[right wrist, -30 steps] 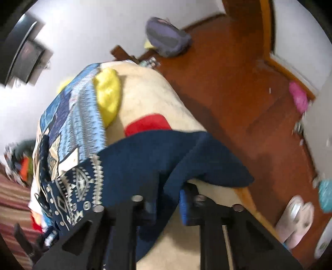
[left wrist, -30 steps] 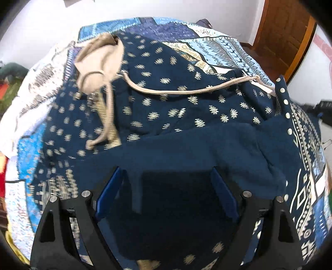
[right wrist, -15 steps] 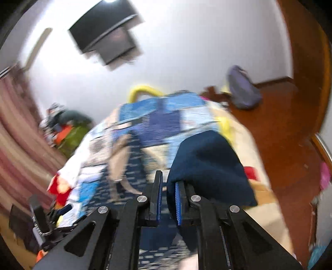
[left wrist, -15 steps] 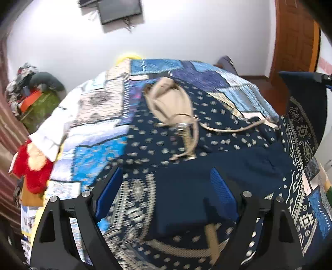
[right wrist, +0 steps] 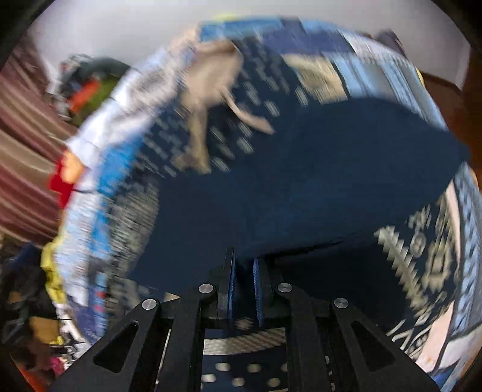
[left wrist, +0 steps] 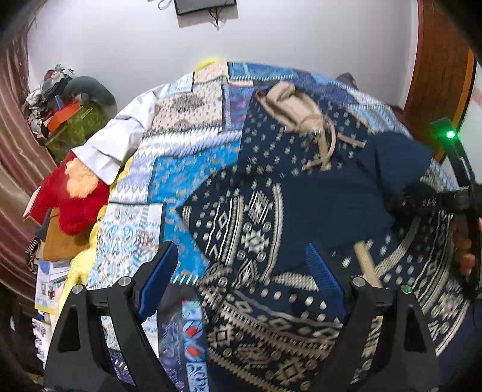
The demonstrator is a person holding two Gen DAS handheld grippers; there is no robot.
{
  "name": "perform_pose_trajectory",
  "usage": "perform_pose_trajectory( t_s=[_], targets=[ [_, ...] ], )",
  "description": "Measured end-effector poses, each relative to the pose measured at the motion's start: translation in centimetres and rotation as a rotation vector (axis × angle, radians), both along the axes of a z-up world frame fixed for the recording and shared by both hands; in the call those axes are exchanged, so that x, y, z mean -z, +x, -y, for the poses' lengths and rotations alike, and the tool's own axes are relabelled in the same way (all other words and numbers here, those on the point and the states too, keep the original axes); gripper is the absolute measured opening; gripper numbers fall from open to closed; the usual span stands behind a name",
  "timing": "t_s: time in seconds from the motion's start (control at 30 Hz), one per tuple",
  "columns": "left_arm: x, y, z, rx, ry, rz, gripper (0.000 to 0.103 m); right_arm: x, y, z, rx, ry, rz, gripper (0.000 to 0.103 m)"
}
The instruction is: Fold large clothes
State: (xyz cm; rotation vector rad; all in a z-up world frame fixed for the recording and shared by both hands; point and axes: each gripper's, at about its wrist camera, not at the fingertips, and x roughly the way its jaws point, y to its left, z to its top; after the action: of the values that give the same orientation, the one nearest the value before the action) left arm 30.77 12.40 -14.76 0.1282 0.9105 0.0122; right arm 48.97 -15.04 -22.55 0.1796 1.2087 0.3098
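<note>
A navy hooded garment (left wrist: 271, 169) with cream patterns, a beige hood lining (left wrist: 289, 102) and drawcords lies spread on the bed. My left gripper (left wrist: 241, 277) is open and empty, held above its patterned lower part. My right gripper (right wrist: 243, 271) is shut on the garment's plain navy sleeve (right wrist: 316, 181), which lies folded over the garment's body. In the left wrist view the right gripper's body (left wrist: 461, 187) and the holding hand show at the right edge, with the sleeve (left wrist: 346, 193) laid across. The right wrist view is blurred.
The bed has a blue patchwork cover (left wrist: 180, 144). A white cloth (left wrist: 114, 141), a red plush item (left wrist: 72, 196) and piled things (left wrist: 60, 102) lie at the left. A wall screen (left wrist: 205, 6) hangs behind; a wooden door (left wrist: 436, 75) stands at right.
My right gripper swung the sleeve from off the bed's side up and over onto the garment's body. My left gripper pulled back and rose, so more of the bed shows.
</note>
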Motion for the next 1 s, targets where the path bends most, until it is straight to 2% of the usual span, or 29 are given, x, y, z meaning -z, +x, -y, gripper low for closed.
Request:
perform_pose_trajectory(
  t_s=[0.17,0.3,0.43,0.53,0.7,0.83,1.0],
  targets=[
    [1.2,0.2,1.5,0.029,0.009,-0.029,0.087,-1.2,-1.4,0.3,-0.107,-0.067,-0.043,0.009],
    [0.6,0.9,3.9,0.071,-0.004,-0.013,0.087,-2.4,-3.4,0.7,-0.22,-0.144,-0.062,0.009],
    [-0.9,2.2,7.8,0.149,-0.01,0.007,0.087,-3.6,-6.1,2.9,-0.251,-0.209,0.008,0.009],
    [-2.0,3.5,11.4,0.227,-0.01,0.02,0.087,-5.2,-7.2,6.3,-0.214,-0.197,0.073,0.009],
    [-2.4,6.7,18.3,0.363,-0.013,-0.004,0.087,-7.4,-6.5,12.7,-0.053,-0.172,0.134,0.009],
    [-0.9,10.0,24.2,0.447,0.014,-0.044,0.087,-7.9,-5.8,17.3,0.045,-0.203,0.155,0.009],
    [2.5,14.1,29.4,0.494,-0.025,-0.153,0.086,-6.9,-5.4,21.4,0.116,-0.204,0.137,0.009]
  ],
)
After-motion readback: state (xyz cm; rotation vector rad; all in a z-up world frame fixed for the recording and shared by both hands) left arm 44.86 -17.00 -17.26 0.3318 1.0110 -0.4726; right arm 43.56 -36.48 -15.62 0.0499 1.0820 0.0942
